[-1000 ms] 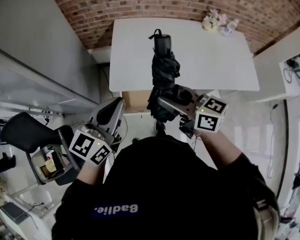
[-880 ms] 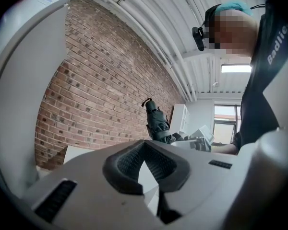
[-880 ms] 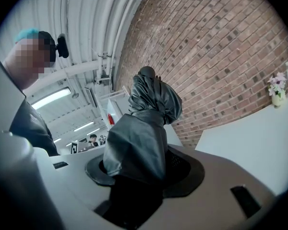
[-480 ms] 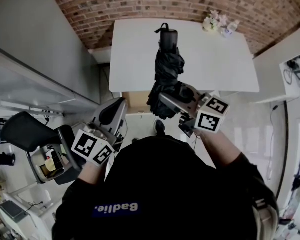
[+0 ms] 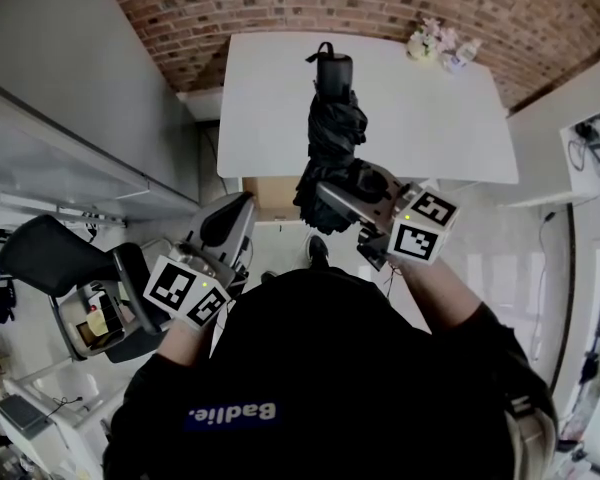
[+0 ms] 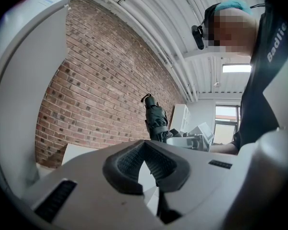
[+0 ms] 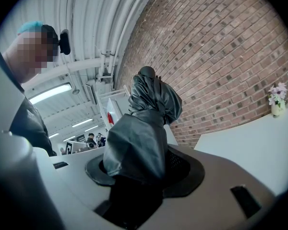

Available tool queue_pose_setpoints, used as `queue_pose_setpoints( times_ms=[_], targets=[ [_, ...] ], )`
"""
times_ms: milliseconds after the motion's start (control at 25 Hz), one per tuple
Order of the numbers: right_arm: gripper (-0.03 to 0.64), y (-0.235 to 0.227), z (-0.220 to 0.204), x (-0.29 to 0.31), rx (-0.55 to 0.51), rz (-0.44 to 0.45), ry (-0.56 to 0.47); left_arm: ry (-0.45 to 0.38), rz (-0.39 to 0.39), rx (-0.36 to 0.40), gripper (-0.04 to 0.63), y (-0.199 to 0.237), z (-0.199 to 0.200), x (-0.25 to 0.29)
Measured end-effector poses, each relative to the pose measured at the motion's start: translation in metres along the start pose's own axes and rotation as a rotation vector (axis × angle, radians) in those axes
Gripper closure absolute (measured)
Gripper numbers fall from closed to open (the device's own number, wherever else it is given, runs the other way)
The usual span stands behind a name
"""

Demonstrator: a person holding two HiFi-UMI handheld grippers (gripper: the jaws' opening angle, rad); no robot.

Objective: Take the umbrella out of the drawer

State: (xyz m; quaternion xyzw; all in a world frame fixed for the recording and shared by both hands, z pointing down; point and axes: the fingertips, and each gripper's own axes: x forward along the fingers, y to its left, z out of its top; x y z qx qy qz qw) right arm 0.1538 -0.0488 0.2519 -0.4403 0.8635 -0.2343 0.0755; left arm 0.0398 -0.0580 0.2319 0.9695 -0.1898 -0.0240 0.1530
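Right tongs (image 5: 342, 196) clenched on the umbrella (image 5: 332, 118), I raised it slightly over the tabletop (image 5: 430, 118), seemingly fully out; left tongs (image 5: 227, 220) closed, empty.

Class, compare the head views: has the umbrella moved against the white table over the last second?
Yes, slightly: the top end of the umbrella now shows nearer the far edge of the white table.

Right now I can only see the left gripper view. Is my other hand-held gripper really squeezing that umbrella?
Observer: Yes. The right gripper view shows the right hand-held gripper shut on the folded black umbrella, with the fabric bunched between its jaws.
Operator: Cool! Is anything else over there?
Observer: The head view shows small flowers at the far right corner of the white table.
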Motion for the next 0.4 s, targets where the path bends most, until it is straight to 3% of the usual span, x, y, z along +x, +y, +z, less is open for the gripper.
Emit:
queue_pose_setpoints(
  times_ms=[400],
  targets=[
    [0.379,-0.0021,-0.0017,-0.0021,0.004,-0.007,0.002,0.002,0.002,-0.004,0.597,-0.0009,-0.0026,0.0007]
  ],
)
